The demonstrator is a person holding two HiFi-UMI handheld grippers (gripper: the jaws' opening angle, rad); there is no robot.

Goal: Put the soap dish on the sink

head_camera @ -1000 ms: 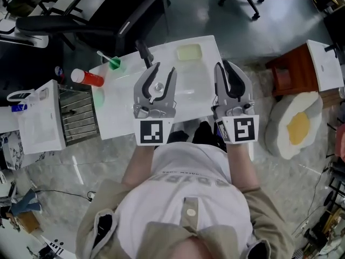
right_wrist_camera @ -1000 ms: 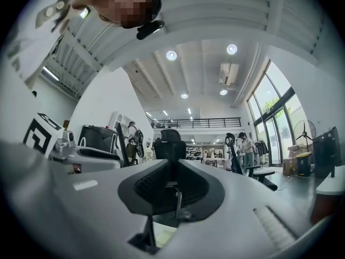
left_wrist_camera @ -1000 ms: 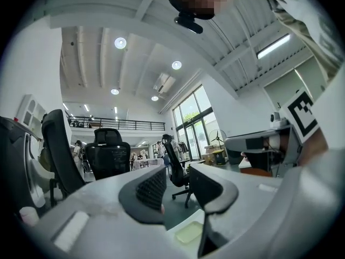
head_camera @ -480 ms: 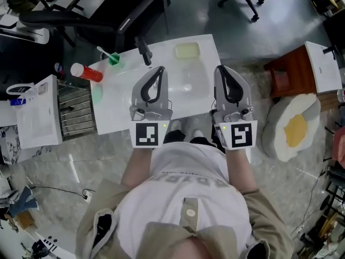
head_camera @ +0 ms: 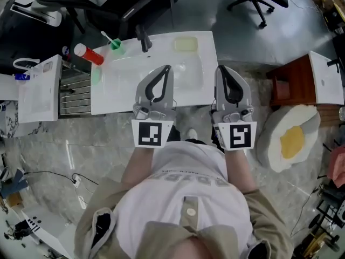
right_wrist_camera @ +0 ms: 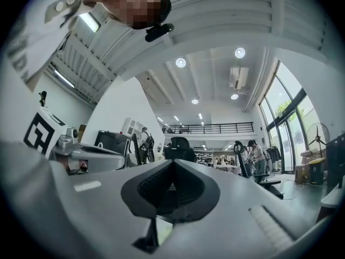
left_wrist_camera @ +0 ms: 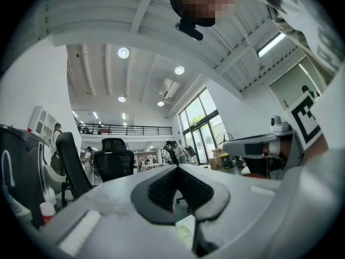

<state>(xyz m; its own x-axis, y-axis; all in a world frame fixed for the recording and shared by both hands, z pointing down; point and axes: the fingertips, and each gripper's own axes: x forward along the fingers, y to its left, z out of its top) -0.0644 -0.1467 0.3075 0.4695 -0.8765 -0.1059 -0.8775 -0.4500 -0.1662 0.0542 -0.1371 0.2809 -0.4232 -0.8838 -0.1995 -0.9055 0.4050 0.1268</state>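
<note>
The pale yellow-green soap dish (head_camera: 185,43) lies on the back right corner of the white sink (head_camera: 116,90), to the right of the black faucet (head_camera: 143,38). No gripper touches it. My left gripper (head_camera: 163,69) is shut and empty, with its tip over the sink's front part. My right gripper (head_camera: 223,70) is at the sink's right front corner. Its jaws are closing the last bit, the pads meet and nothing is between them. In the left gripper view the left gripper (left_wrist_camera: 175,169) shows joined pads against the room. The right gripper view shows the same for the right gripper (right_wrist_camera: 172,163).
A red bottle (head_camera: 89,53) and a green cup with a toothbrush (head_camera: 115,45) stand at the sink's back left. Left of the sink are a dark rack (head_camera: 75,93) and a white cabinet (head_camera: 39,88). An egg-shaped cushion (head_camera: 291,139) and a wooden stool (head_camera: 288,82) are on the right.
Both grippers have drawn back from over the basin towards the sink's front edge. The left jaws went from open to shut, and the right jaws closed too.
</note>
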